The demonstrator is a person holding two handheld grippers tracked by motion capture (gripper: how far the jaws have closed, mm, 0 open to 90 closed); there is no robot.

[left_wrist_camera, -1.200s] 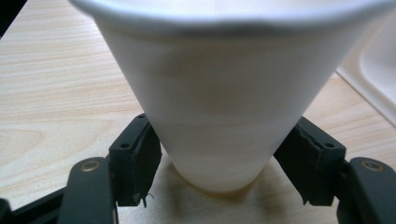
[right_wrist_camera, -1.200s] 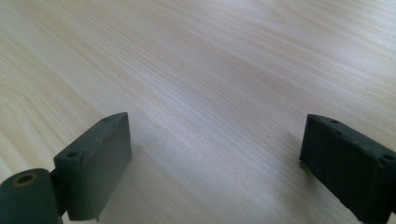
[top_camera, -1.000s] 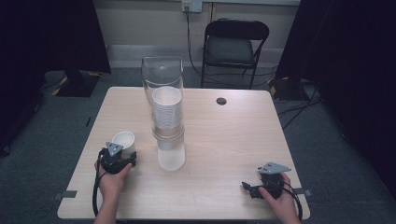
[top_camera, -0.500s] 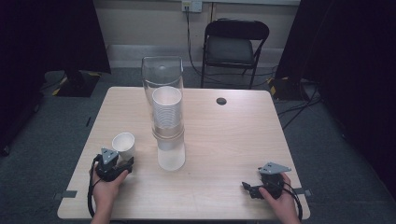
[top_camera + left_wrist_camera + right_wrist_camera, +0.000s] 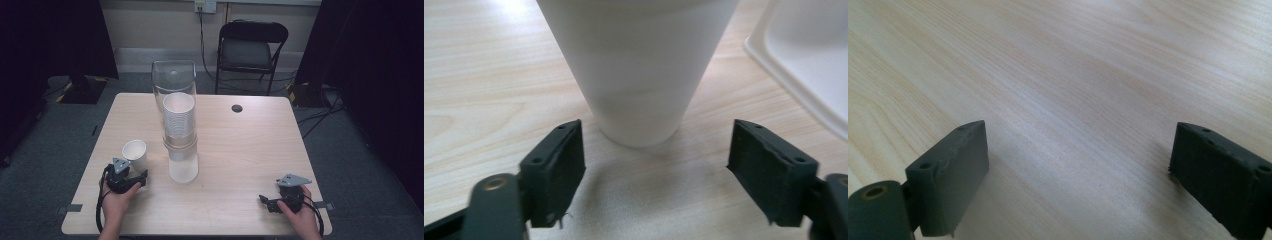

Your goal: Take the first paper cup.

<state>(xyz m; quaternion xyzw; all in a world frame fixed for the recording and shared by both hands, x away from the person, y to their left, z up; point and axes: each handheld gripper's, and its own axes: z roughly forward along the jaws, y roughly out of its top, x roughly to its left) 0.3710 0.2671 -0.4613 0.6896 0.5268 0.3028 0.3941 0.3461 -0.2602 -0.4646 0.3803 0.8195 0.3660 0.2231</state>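
1. From the high view I see my left gripper (image 5: pixel 131 176) low on the near-left part of the wooden table (image 5: pixel 250 150), held in the left hand (image 5: pixel 116 200). A single white cup (image 5: pixel 135 154) stands upright just beyond it, open end up. To the cup's right rises a tall clear holder (image 5: pixel 175 100) with a stack of white cups (image 5: pixel 179 125) inside, standing on a pale base (image 5: pixel 183 170). My right gripper (image 5: pixel 267 201) sits near the front-right corner in the right hand (image 5: pixel 300 220), well apart from the cups, with its grey plate on top. A small dark round spot (image 5: pixel 237 108) lies toward the far edge, and a black folding chair (image 5: pixel 252 50) stands behind the table.

2. In the left gripper view my jaws are spread wide. The white cup (image 5: pixel 639 70) stands upright just ahead of them, centred on the gap, and neither jaw touches it. A pale rounded edge of the base (image 5: pixel 804 65) shows at the right.

3. In the right gripper view my jaws are spread wide, with bare table (image 5: pixel 1073 90) between and beyond them.
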